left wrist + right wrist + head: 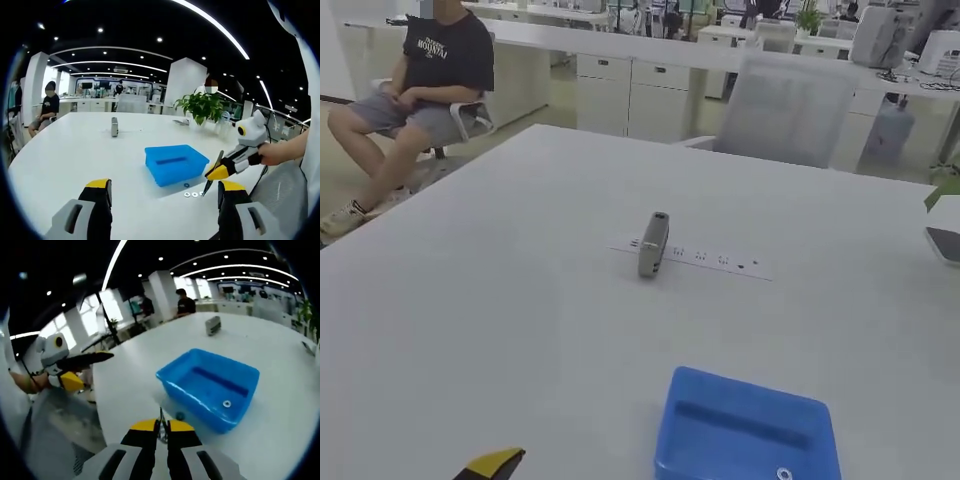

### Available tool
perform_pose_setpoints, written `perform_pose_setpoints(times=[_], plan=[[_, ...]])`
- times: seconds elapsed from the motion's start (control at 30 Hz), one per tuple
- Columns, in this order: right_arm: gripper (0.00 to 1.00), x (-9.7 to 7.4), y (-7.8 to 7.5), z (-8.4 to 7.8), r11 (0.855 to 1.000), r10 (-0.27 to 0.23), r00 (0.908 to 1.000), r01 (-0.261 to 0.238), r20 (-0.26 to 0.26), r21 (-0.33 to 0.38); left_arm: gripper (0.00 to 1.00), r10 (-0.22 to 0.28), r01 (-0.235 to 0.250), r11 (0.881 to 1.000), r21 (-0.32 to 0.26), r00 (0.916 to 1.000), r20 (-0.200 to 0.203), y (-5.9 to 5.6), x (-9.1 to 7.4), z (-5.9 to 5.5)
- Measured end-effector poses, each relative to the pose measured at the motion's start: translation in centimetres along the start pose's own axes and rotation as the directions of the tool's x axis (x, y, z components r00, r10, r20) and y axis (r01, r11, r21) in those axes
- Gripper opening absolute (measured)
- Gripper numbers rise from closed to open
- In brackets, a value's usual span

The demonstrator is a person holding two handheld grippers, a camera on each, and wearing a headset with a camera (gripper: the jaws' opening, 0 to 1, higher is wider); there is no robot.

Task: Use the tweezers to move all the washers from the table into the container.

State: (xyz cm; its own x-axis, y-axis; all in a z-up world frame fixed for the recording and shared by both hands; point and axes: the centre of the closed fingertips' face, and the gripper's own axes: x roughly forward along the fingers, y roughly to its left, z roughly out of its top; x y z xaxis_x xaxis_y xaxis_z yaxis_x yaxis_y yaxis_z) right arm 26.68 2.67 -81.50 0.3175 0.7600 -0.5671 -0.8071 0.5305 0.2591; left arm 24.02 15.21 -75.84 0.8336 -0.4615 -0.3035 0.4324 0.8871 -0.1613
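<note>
The blue container stands on the white table, and one washer lies inside it near a corner. Three washers lie in a row on the table just in front of the container. My right gripper is shut on dark tweezers, whose tip points down right beside those washers. In its own view the right gripper clamps the thin tweezers short of the container. My left gripper is open with nothing between its fingers, back from the container.
A grey power adapter stands on a flat power strip mid-table. A person sits on a chair beyond the far left corner. A potted plant is at the table's far side. A gripper's yellow tip pokes in left of the container.
</note>
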Motion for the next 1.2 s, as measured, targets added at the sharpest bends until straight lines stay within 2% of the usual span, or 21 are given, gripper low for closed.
perform_pose_setpoints(times=[0.1,0.17,0.23,0.27,0.33,0.4,0.47,0.5,0.53,0.6,0.67,0.8,1.0,1.13,1.2], plan=[[0.04,0.1,0.8,-0.1,0.991,0.001,0.9995,-0.005,-0.032,-0.135,0.89,0.002,-0.002,1.000,0.003,1.0000,-0.004,0.0,0.0,-0.1],[0.04,0.4,1.6,-0.4,0.970,0.009,0.9983,-0.023,-0.057,-0.243,0.89,0.001,-0.001,1.000,0.003,1.0000,-0.006,0.0,0.0,-0.1],[0.03,0.5,2.1,-0.8,0.937,0.003,0.9970,-0.030,-0.077,-0.349,0.89,0.001,-0.001,1.000,0.007,1.0000,-0.009,0.0,0.0,-0.2],[0.03,0.4,2.3,-1.0,0.914,-0.011,0.9962,-0.025,-0.087,-0.404,0.89,0.001,-0.001,1.000,0.008,1.0000,-0.010,0.0,0.0,-0.2],[0.03,0.3,2.5,-1.2,0.889,-0.012,0.9960,-0.030,-0.089,-0.457,0.89,0.003,-0.003,1.000,0.008,0.9999,-0.010,0.0,0.0,-0.2],[0.03,0.3,2.7,-1.3,0.870,-0.009,0.9955,-0.038,-0.094,-0.491,0.89,0.004,-0.004,1.000,0.007,1.0000,-0.007,0.1,0.0,-0.1],[0.02,0.3,2.9,-1.1,0.841,-0.030,0.9938,-0.033,-0.107,-0.540,0.89,0.003,-0.003,1.000,0.005,1.0000,-0.002,0.1,0.0,0.0],[0.02,0.3,3.1,-1.1,0.846,-0.028,0.9932,-0.036,-0.113,-0.531,0.89,0.002,-0.002,1.000,0.004,1.0000,-0.001,0.1,0.0,0.0],[0.02,0.3,3.1,-1.1,0.841,-0.037,0.9913,-0.037,-0.126,-0.540,0.89,0.000,0.000,1.000,0.004,1.0000,-0.001,0.0,0.0,0.0],[0.02,0.2,3.3,-0.6,0.833,-0.038,0.9927,-0.032,-0.115,-0.552,0.89,-0.001,0.001,1.000,0.006,1.0000,-0.005,0.0,0.0,-0.1],[0.02,-0.2,3.5,0.5,0.832,-0.036,0.9951,-0.021,-0.092,-0.554,0.89,0.001,-0.001,1.000,0.009,1.0000,-0.007,0.0,0.0,-0.1],[0.02,-1.1,3.3,3.2,0.811,-0.049,0.9979,0.014,-0.043,-0.585,0.89,0.002,-0.002,1.000,0.001,1.0000,-0.001,0.1,0.0,0.0],[0.02,-2.4,2.1,7.0,0.811,-0.065,0.9971,0.075,0.038,-0.580,0.89,-0.001,0.001,1.000,0.008,1.0000,-0.010,0.0,0.0,-0.2],[0.02,-2.9,1.2,8.4,0.816,-0.078,0.9947,0.103,0.068,-0.568,0.89,0.003,-0.003,1.000,0.004,1.0000,-0.007,0.1,0.0,-0.1],[0.02,-3.1,0.6,8.8,0.826,-0.082,0.9935,0.112,0.079,-0.552,0.89,0.002,-0.002,1.000,0.006,1.0000,-0.006,0.1,0.0,-0.1]])
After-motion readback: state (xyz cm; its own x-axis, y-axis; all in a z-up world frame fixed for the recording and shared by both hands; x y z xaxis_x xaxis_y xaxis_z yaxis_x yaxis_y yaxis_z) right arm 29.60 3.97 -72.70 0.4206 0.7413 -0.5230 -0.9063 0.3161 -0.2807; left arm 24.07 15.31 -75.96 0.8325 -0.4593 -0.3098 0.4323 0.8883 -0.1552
